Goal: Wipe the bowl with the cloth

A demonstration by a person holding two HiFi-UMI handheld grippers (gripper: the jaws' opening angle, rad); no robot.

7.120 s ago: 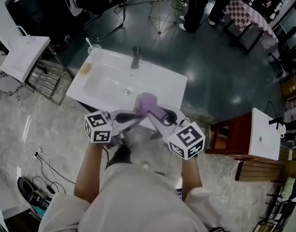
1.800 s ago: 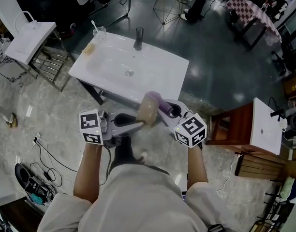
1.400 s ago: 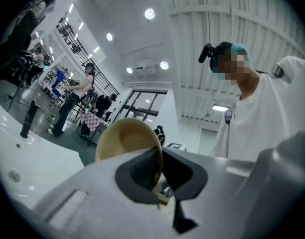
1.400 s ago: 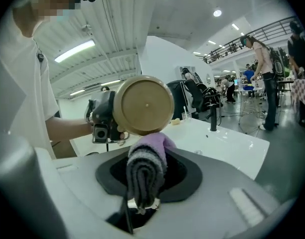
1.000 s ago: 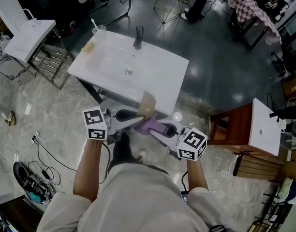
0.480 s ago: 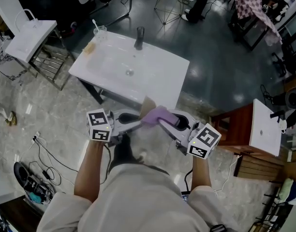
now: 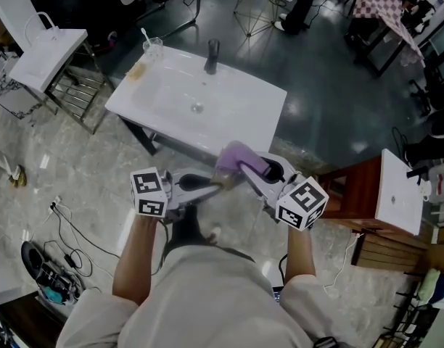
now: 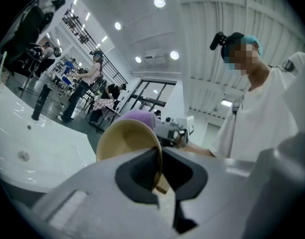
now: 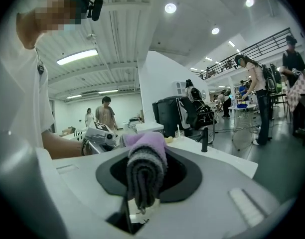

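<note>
The left tongs (image 8: 158, 176) pinch the rim of the bowl (image 8: 125, 139) and hold it up in the air, near the front of the white tabletop (image 7: 240, 118). The right tongs (image 9: 142, 183) squeeze the purple cloth (image 9: 145, 156), right against the bowl.

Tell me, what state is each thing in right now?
left gripper: shut on the rim of the bowl.
right gripper: shut on the cloth.
bowl: tilted, held in the air.
cloth: folded, at the bowl's far rim.
cup: upright on the sink.
</note>
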